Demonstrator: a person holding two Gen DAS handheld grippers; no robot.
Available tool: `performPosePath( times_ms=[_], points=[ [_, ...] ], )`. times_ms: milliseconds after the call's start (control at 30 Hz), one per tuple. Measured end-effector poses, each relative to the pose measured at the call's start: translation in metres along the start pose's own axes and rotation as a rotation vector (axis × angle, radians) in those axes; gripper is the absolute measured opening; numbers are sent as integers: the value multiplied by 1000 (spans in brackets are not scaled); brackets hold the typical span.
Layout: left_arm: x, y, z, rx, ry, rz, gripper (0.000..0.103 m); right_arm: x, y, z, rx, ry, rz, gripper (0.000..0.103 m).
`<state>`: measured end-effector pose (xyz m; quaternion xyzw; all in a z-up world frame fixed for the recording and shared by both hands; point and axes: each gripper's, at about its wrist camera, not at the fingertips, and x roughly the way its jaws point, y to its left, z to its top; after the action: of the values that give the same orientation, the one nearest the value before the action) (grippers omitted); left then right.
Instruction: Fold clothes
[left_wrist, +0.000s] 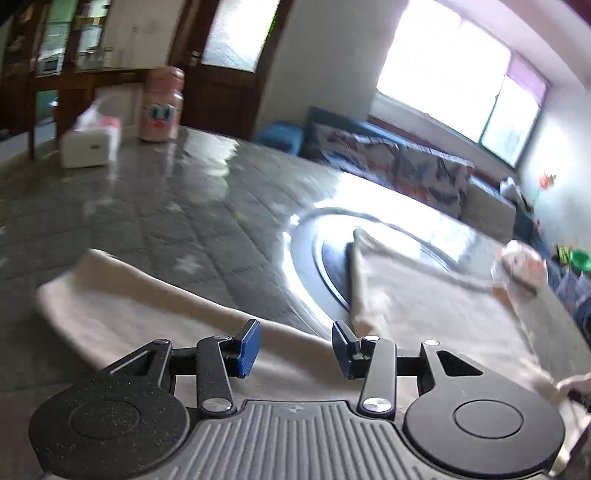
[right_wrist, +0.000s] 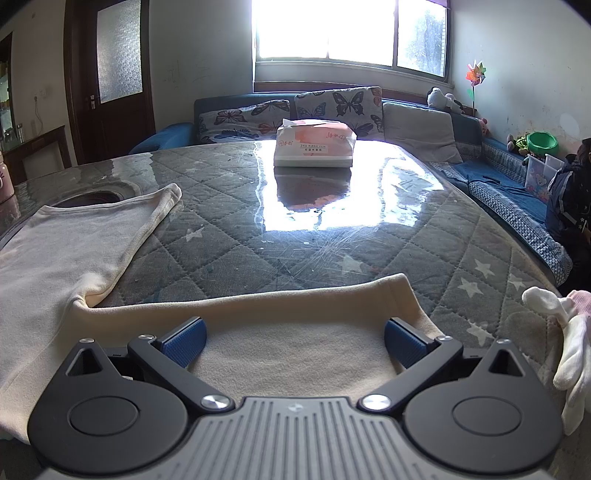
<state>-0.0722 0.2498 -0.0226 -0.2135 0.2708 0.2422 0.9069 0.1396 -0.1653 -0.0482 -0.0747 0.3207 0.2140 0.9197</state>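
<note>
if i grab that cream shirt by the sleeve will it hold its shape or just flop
The cream shirt will probably flop: it lies flat and creased at the armpit. It may slide easily, since the table has a glossy clear cover. It looks thin, so likely light.

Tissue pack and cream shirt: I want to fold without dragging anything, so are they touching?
Apart. The right wrist view shows the tissue pack far up the table, with bare quilted surface between it and the cream shirt.

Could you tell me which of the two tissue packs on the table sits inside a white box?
The one in the white rectangular tissue box, next to the pink cartoon-face water jug. The other, the pink-and-white soft plastic tissue pack, lies bare on the glass-topped table.
</note>
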Motion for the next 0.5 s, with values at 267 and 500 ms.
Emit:
performPosePath(
  times_ms=[267,500],
  points=[
    [13,20,2,113,-45,146,46,0,0,0,2,-1,2,103],
    [11,25,4,182,-37,160,52,0,-1,0,3,0,3,103]
  ],
)
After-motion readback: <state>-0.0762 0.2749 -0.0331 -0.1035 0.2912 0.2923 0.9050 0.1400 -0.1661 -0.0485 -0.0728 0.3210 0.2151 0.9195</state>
